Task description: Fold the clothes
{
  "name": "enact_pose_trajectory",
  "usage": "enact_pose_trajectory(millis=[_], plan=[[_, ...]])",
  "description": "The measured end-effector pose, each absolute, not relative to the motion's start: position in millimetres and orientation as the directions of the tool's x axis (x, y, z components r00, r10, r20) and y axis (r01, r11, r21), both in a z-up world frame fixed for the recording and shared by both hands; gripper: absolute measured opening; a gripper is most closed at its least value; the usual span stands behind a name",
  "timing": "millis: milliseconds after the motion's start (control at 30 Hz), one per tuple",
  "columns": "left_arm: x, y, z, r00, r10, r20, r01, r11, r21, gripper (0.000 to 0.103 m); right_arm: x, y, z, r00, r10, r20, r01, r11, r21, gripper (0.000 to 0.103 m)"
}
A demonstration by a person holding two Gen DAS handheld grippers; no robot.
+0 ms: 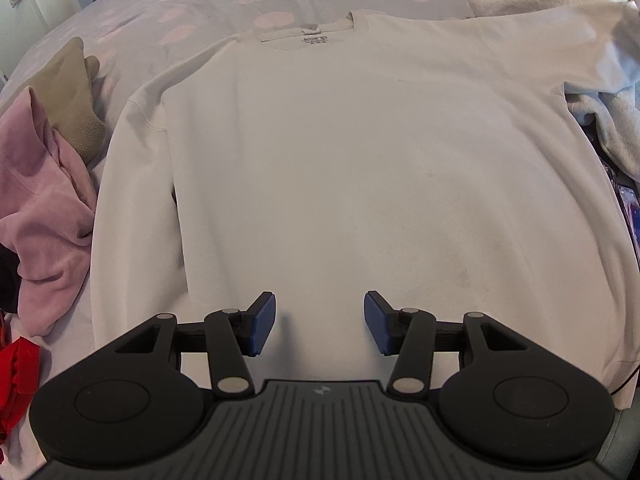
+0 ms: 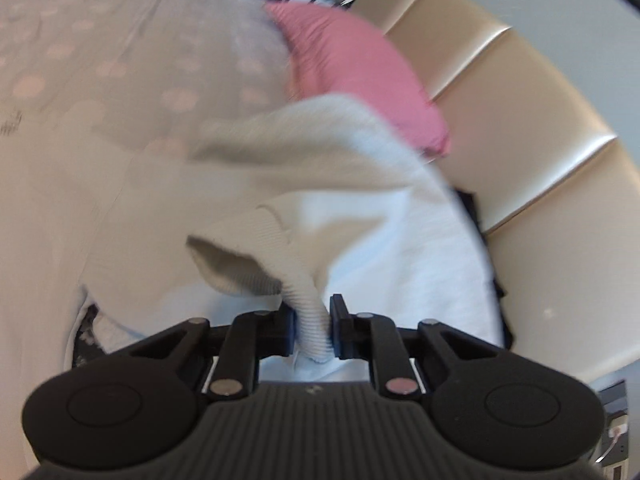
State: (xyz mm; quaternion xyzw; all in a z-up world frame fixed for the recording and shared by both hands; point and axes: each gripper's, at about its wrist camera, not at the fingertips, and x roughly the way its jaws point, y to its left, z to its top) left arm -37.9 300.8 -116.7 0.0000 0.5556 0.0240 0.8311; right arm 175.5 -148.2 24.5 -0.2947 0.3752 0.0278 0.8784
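Clenched on a ribbed cuff (image 2: 310, 320) of the white sweatshirt (image 1: 360, 168), the right gripper (image 2: 313, 326) holds the sleeve lifted off the bed; the left gripper (image 1: 319, 322) hovers with jaws apart, empty, over the sweatshirt's near hem. That sweatshirt lies flat, collar at the far side, on a dotted grey bedspread (image 1: 192, 12). Left of it are a pink garment (image 1: 44, 184), an olive one (image 1: 68, 96) and something red (image 1: 16, 384). A fluffy white garment (image 2: 360, 148) sits to the right, a pink pillow (image 2: 360, 64) beyond it against a cream padded headboard (image 2: 520, 152).
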Motion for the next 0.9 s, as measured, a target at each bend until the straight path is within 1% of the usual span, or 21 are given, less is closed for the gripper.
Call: enact_pose_trajectory(millis=[67,133,233,267,400,533,600,633,667,733,800,833,867,900], plan=[[-38,299,-118,0.378,0.04,-0.925,-0.03,0.999,0.031,0.047,179,-168,58,0.75,-0.192,-0.633,-0.207,0.841,-0.5,0.019],[-40,298,-120,0.374,0.04,-0.927,-0.025,0.999,0.033,0.047,189,-190,84,0.766,-0.242,-0.596,-0.126,0.852,-0.508,0.019],[-42,299,-121,0.371,0.041,-0.928,-0.029,0.999,0.033,0.047,210,-231,107,0.764,-0.319,-0.56,-0.001,0.868,-0.496,0.018],[-42,299,-121,0.37,0.042,-0.928,-0.031,0.999,0.033,0.047,218,-245,109,0.754,-0.339,-0.563,0.034,0.876,-0.482,0.018],[-39,303,-128,0.363,0.051,-0.931,-0.044,0.998,0.037,0.047,244,-293,83,0.683,-0.384,-0.621,0.127,0.9,-0.417,0.018],[-35,307,-141,0.326,0.05,-0.944,-0.055,0.998,0.034,0.047,252,-315,38,0.626,-0.393,-0.673,0.148,0.908,-0.393,0.019],[-34,307,-148,0.305,0.053,-0.951,-0.055,0.998,0.039,0.047,248,-316,34,0.629,-0.401,-0.666,0.151,0.903,-0.402,0.023],[-33,307,-150,0.297,0.054,-0.953,-0.055,0.998,0.039,0.047,246,-317,31,0.63,-0.405,-0.663,0.152,0.901,-0.406,0.028],[-33,307,-151,0.294,0.054,-0.954,-0.054,0.998,0.04,0.047,244,-318,29,0.631,-0.409,-0.659,0.153,0.899,-0.41,0.038],[-33,307,-151,0.294,0.049,-0.954,-0.052,0.998,0.035,0.047,238,-319,27,0.642,-0.411,-0.647,0.159,0.897,-0.412,0.048],[-35,312,-144,0.311,0.02,-0.95,-0.05,0.999,0.004,0.047,222,-317,45,0.702,-0.379,-0.603,0.179,0.914,-0.365,0.056],[-37,314,-139,0.322,-0.004,-0.947,-0.051,0.998,-0.021,0.047,213,-316,53,0.73,-0.361,-0.58,0.185,0.922,-0.341,0.064],[-39,318,-133,0.335,-0.027,-0.942,-0.054,0.997,-0.047,0.047,203,-314,59,0.757,-0.338,-0.559,0.18,0.93,-0.32,0.068],[-41,322,-126,0.348,-0.05,-0.936,-0.058,0.996,-0.074,0.047,192,-311,65,0.781,-0.314,-0.54,0.171,0.939,-0.299,0.069]])
